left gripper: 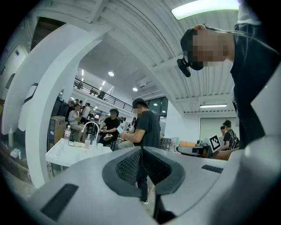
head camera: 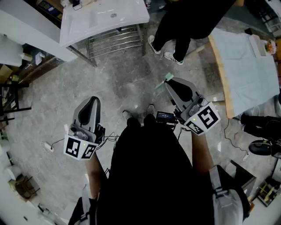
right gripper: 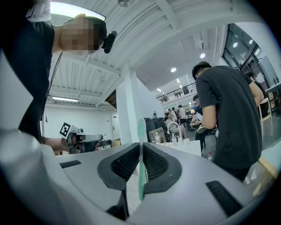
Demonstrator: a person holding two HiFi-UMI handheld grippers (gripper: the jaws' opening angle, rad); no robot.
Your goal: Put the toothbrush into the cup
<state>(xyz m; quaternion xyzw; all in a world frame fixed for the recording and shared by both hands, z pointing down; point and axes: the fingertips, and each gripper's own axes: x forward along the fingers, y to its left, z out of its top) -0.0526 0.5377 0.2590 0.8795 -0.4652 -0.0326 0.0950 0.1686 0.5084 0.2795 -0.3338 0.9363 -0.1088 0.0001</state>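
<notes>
A mint-green toothbrush [right gripper: 141, 128] stands upright between the pads of my right gripper [right gripper: 141, 149], which is shut on it. In the head view its green end [head camera: 169, 77] pokes out past the right gripper [head camera: 169, 84], held level over the floor. My left gripper [head camera: 93, 99] is level at the left, and in its own view the left gripper [left gripper: 141, 154] is shut with nothing between the pads. A white washbasin [head camera: 131, 13] stands ahead, with a tap [left gripper: 90, 127] and small bottles on it. I cannot make out the cup for certain.
A person in black [head camera: 180, 26] stands on the grey floor just right of the basin's metal stand [head camera: 115, 40]. A table with a pale cloth [head camera: 248, 66] runs along the right. Cables and a plug [head camera: 48, 147] lie on the floor at the left.
</notes>
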